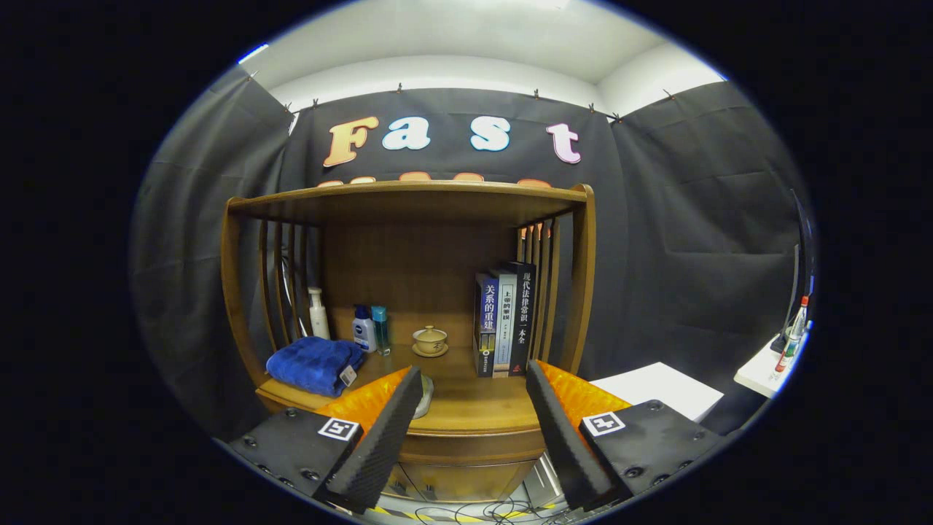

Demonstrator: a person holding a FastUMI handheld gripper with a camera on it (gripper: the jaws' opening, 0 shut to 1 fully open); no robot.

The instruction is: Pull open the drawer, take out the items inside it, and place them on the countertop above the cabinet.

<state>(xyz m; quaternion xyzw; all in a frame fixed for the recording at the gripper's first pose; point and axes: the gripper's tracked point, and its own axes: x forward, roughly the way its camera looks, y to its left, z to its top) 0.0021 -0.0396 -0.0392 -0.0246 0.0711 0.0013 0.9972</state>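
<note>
A wooden cabinet [408, 211] with an open shelf stands ahead of me. Its countertop [466, 405] lies just beyond my fingertips, and the drawer front [474, 446] under it shows between my fingers, shut. My gripper [474, 386] is open, with nothing between its fingers, held in front of the countertop's front edge. A grey rounded object [425, 396] sits on the countertop, partly hidden behind my left finger [379, 437].
On the countertop sit a folded blue towel [313, 363], a white pump bottle [318, 313], two small bottles [370, 329], a lidded tea cup on a saucer [430, 340] and three upright books [504, 321]. White surfaces [656, 390] lie to the right. Cables [474, 510] run over the floor below.
</note>
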